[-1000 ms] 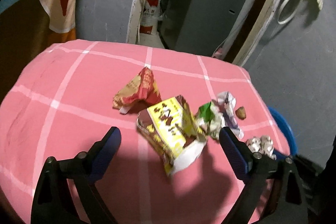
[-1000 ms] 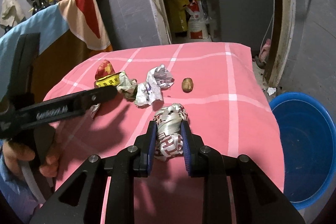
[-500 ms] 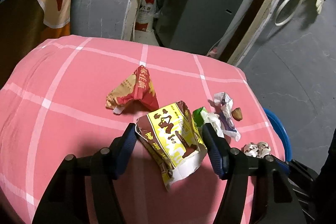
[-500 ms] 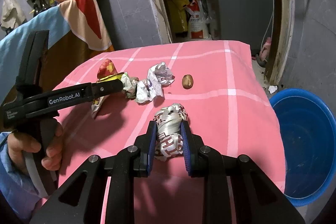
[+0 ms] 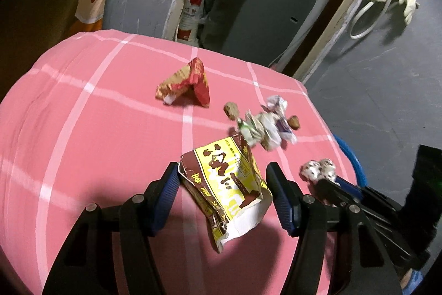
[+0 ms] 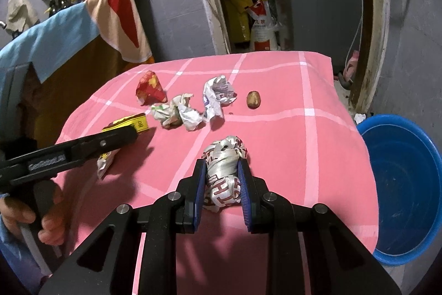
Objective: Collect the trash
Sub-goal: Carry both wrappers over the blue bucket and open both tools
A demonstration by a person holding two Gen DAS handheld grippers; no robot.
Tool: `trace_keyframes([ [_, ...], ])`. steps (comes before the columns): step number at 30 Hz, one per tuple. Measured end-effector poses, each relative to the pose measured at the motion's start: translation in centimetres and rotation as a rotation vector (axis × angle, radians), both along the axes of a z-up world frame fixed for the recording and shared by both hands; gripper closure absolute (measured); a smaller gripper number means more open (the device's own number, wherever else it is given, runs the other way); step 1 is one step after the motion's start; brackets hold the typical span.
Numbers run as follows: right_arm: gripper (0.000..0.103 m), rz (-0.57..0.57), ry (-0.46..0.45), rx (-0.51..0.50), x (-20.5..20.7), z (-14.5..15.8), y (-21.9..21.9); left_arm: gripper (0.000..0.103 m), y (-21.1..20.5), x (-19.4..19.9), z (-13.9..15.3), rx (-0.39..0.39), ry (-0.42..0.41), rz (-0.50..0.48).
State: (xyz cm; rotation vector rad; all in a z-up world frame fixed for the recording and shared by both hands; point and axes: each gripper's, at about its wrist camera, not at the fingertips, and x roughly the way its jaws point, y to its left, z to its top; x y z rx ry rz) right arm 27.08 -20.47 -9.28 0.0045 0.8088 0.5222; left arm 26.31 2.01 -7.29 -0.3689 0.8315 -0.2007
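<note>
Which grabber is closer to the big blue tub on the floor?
The right gripper: the blue tub sits just beside it, past the table edge. The left gripper, holding the yellow wrapper, is farther across the table.

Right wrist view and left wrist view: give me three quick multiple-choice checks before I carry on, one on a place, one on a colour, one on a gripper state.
1. Where is the tub relative to the table?
A. On the tablecloth
B. On the floor off its right edge
C. Under the red packet

2. What colours is the packet between the left gripper's fingers?
A. Yellow and brown
B. Green and white
C. Blue

3. What is the right gripper doing?
A. Open over the nut
B. Shut on nothing
C. Shut on the crumpled silver wrapper

Key: 1 B, the blue tub sits below the pink tablecloth. 2 A, the yellow-brown packet shows in the left gripper. 3 C, the right gripper pads press the silver wrapper.
</note>
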Motion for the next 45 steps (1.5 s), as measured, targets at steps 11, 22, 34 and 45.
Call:
trace_keyframes([
  [11,0.082,0.011,-0.073,0.046,-2.3,1.1,-0.9,0.048,-1.9,-3.3,1.2,-0.047,-0.081,-0.006],
  [22,0.082,-0.091,-0.456,0.129,-6.5,8.3,-5.8,0.048,-6.8,-4.0,8.2,-0.096,-0.423,-0.039],
  [34,0.082,-0.29,-0.684,0.125,-8.5,13.1,-13.4,0.047,-15.4,-4.1,12.2,-0.085,-0.687,-0.175],
  [45,0.082,-0.425,-0.597,0.091,-7.8,10.4,-19.8,0.047,-22.4,-0.6,9.9,-0.075,-0.559,-0.309],
])
